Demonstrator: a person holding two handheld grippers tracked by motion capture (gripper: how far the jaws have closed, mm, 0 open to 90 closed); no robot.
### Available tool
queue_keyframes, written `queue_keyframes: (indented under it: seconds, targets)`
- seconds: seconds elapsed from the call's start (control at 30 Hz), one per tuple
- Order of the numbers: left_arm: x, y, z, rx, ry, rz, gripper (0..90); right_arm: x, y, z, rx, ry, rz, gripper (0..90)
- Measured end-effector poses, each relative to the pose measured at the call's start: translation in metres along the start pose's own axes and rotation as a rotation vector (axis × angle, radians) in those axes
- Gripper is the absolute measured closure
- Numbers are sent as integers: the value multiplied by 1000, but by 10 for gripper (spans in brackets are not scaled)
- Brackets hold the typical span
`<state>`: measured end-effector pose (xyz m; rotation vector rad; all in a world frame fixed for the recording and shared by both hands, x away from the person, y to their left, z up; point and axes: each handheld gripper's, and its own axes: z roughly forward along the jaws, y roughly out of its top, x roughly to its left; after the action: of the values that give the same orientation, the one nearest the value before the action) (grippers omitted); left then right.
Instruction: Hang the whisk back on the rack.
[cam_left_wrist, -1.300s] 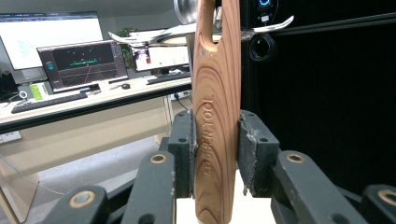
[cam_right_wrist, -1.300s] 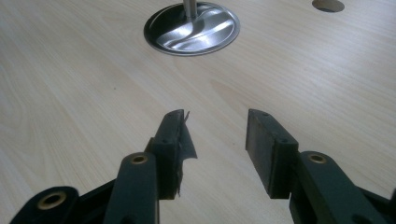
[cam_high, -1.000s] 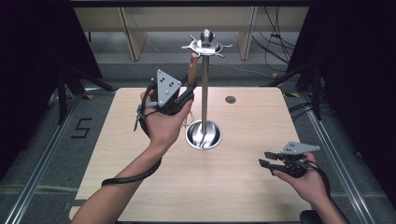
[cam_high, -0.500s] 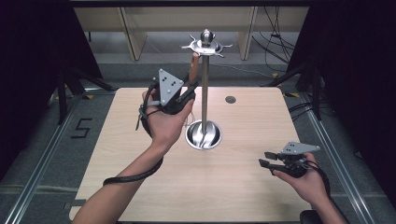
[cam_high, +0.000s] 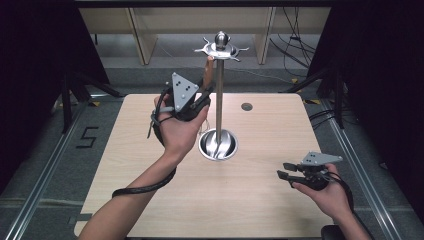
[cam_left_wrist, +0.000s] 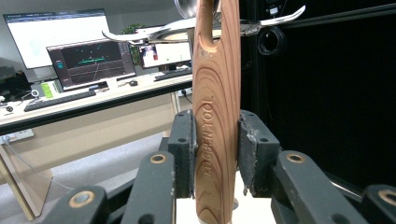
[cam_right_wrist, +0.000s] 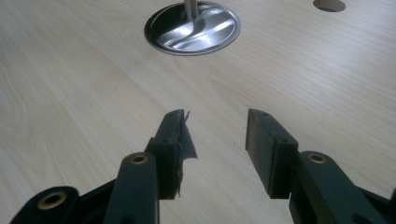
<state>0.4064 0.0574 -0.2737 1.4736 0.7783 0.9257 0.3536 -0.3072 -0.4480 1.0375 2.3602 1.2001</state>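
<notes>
Pale wooden rectangular surface (cam_high: 150, 200) w/ lots of bare room all round; small dark round hole (cam_high: 246, 106) nr far edge. Tall shiny steel utensil stand (cam_high: 218, 100) w/ round dished base sits mid-surface, hook ring on top. Left claw (cam_high: 202, 95), raised just left of the pole, is clamped on a long flat brown wooden utensil handle (cam_left_wrist: 215, 116): pads press both flat-side edges, partly closed round it. Handle's long axis upright, top w/ slot right at the hook ring; lower end hidden. Right claw (cam_right_wrist: 215, 140) low nr the surface's right-near corner, well apart from stand, jaws spread wide, nothing between.
</notes>
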Motion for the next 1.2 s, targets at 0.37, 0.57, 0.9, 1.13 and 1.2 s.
queue_keyframes:
  seconds: [0.37, 0.57, 0.9, 1.13, 1.2]
  targets:
    - [-1, 2, -1, 9, 3, -8, 685, 0, 0, 0, 1, 1, -2, 583]
    - [-4, 6, -1, 27, 23, -16, 685, 0, 0, 1, -6, -2, 0, 583]
    - [-10, 8, 0, 32, 51, -43, 686, 0, 0, 0, 3, 6, -1, 583]
    - [-13, 7, -2, 33, 73, -38, 687, 0, 0, 1, 2, 2, -4, 583]
    - [-14, 6, -2, 30, 81, -41, 686, 0, 0, 1, 1, 9, 0, 583]
